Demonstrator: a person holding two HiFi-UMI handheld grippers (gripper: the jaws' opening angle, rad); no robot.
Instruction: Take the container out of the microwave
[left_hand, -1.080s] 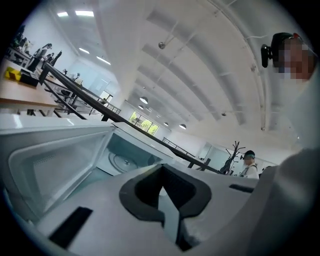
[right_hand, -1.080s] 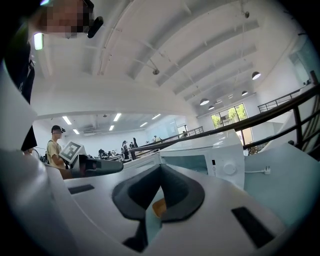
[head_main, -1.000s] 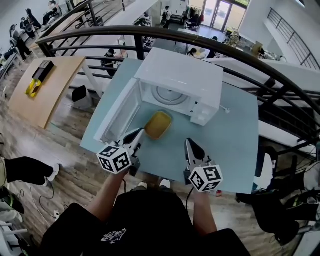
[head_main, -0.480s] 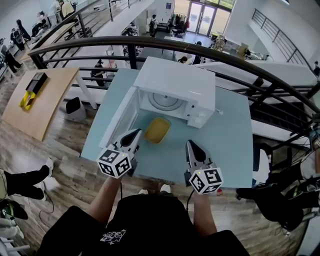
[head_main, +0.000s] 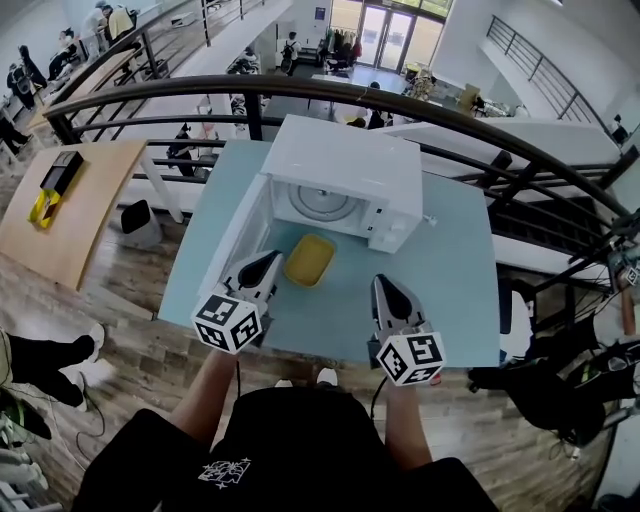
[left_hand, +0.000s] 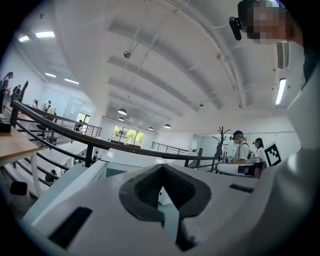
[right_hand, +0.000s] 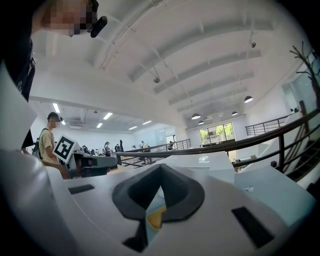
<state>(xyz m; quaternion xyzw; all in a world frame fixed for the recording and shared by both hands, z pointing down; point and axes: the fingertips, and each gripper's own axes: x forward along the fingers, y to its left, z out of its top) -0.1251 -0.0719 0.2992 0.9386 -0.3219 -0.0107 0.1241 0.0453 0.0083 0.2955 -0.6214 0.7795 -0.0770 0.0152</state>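
— What changed against the earlier picture?

— Little. The head view has drawn back slightly, so everything looks smaller. Both claws hang at nearly the same places as before, and the container (head_main: 309, 260) has not shifted on the worktop (head_main: 450, 270).

— So where is the container exactly?

— It is already outside the microwave (head_main: 345, 170), flat on the worktop just in front of the open cavity, to the right of the swung-out door (head_main: 238, 235). Its long axis runs roughly from near to far, toward the cavity. Inside I see only the bare turntable (head_main: 322, 198).

— Which claw is nearer?

— The left claw (head_main: 272, 258). Its tip is just beside the container's left edge, not touching, I think. The right claw (head_main: 380, 283) is to the right and nearer to the person, clearly apart.

— And their state?

— Both are clenched and hold nothing. In each gripper view the pads meet at the tips; under the right claw's pads a bit of yellow container shows, lying beyond them.

— Then the task?

— I judge it is practically done.
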